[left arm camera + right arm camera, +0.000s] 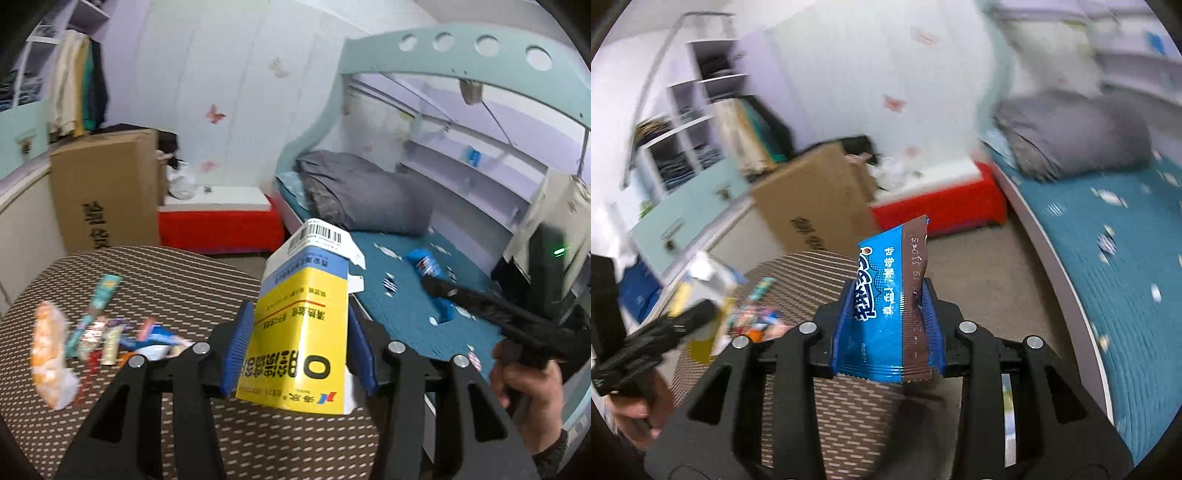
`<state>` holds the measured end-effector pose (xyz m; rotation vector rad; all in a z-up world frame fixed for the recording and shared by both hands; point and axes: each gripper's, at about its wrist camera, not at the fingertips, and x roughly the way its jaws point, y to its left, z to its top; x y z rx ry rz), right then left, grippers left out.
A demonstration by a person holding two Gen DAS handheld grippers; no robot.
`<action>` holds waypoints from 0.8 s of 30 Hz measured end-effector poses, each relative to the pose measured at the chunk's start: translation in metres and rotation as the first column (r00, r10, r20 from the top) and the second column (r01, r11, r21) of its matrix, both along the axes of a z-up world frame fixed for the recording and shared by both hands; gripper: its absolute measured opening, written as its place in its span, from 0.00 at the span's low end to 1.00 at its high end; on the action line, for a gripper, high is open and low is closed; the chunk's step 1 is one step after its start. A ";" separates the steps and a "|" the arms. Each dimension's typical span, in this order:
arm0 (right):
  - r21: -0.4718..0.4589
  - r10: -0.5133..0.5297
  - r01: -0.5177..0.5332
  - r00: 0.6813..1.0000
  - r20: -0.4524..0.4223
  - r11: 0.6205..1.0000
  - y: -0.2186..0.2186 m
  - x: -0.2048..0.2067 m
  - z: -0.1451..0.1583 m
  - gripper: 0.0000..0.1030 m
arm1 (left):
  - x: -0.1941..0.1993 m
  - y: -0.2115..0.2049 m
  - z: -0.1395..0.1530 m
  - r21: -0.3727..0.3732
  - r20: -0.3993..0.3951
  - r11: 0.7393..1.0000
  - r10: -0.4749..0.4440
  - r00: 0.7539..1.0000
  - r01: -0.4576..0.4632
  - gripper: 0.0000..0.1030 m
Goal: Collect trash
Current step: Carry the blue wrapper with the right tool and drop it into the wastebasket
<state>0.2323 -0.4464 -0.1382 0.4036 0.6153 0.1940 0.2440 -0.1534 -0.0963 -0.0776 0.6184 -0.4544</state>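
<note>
The left gripper [301,349] clamps a yellow, blue and white cardboard medicine box [303,314] at centre frame, above the round brown woven table [166,273]. The box looks light, hollow and crushable; gripping across its flat sides suits it. The right gripper [888,334] pinches a crinkly blue and brown foil snack wrapper [892,295], limp, slippery and near weightless. More loose wrappers [107,332] lie lower left on the table.

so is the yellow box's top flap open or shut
Open: on the yellow box, held in the left gripper, the white barcode flap stands lifted.
</note>
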 end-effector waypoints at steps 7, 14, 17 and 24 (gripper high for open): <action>0.079 -0.100 0.121 0.968 -0.229 0.990 -0.052 0.029 -0.104 0.35 | 0.026 -0.052 -0.025 0.023 -0.071 0.996 -0.082 0.994 0.084 0.48; 0.145 -0.179 0.253 0.902 -0.393 0.957 -0.088 0.048 -0.192 0.70 | 0.053 -0.102 -0.053 0.048 -0.155 0.987 -0.142 0.978 0.151 0.48; 0.177 -0.233 0.329 0.880 -0.414 0.928 -0.105 0.035 -0.206 0.77 | 0.061 -0.128 -0.065 0.069 -0.180 0.979 -0.176 0.968 0.191 0.48; 0.204 -0.293 0.364 0.905 -0.308 0.909 -0.134 -0.004 -0.170 0.86 | 0.077 -0.186 -0.104 0.099 -0.286 0.953 -0.247 0.926 0.285 0.48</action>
